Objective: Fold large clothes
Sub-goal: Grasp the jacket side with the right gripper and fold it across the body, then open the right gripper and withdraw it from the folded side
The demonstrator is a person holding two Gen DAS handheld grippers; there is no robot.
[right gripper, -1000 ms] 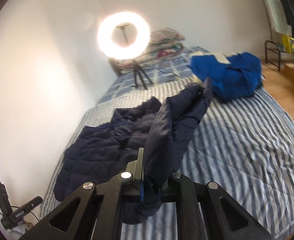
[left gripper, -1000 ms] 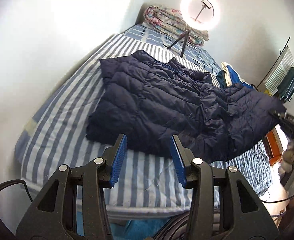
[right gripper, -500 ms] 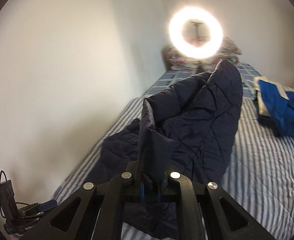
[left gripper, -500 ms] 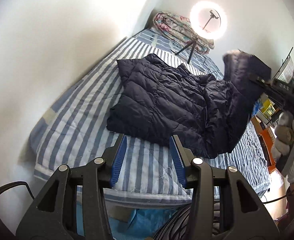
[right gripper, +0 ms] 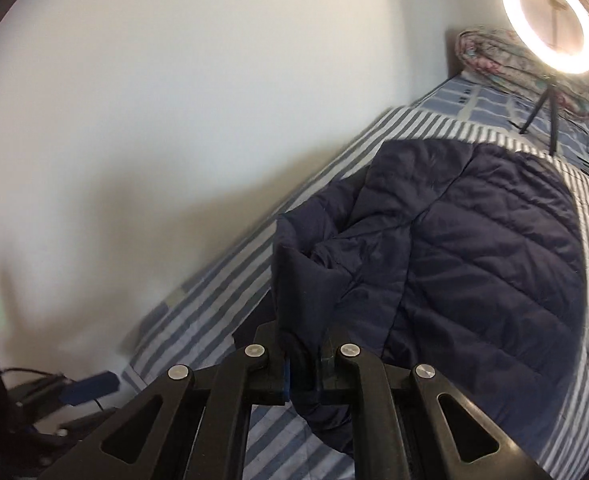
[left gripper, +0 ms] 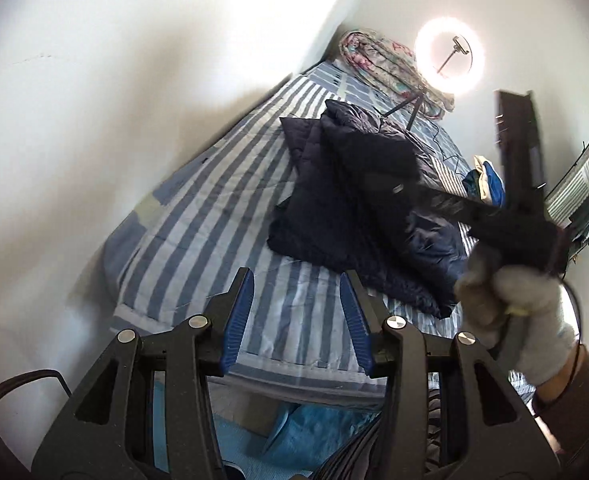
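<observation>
- Puffer jacket (right gripper: pixel 474 248), navy, quilted: a fold of its fabric is pinched between the closed jaws of the right gripper (right gripper: pixel 302 372); the cloth stands up in a stiff ridge above the pads and sags below them.
- The rest of the jacket lies in a heap mid-bed (left gripper: pixel 358 208), one half doubled over the other, diagonal stitch lines showing, slight sheen.
- Left gripper (left gripper: pixel 296 320): jaws apart, nothing between them; ribbed blue pads (left gripper: pixel 238 316) hang over the near end of the mattress, short of the jacket's hem.
- Right hand (left gripper: pixel 514 320) in a pale knit glove grips its tool's handle, seen from the left wrist view above the jacket's right side.
- Bed (left gripper: pixel 214 208), blue-and-white striped cover: a broad bare strip runs between jacket and wall; more bare stripes near the foot edge.
- Wall (right gripper: pixel 174 100) white, plain, tight against the bed's long side.
- Ring light (right gripper: pixel 550 20) on a small tripod stands at the head end, just beyond the jacket's collar side.
- Rolled floral quilt (left gripper: pixel 390 68) behind it.
- Blue garment (left gripper: pixel 490 178) bunched at the far right edge.
</observation>
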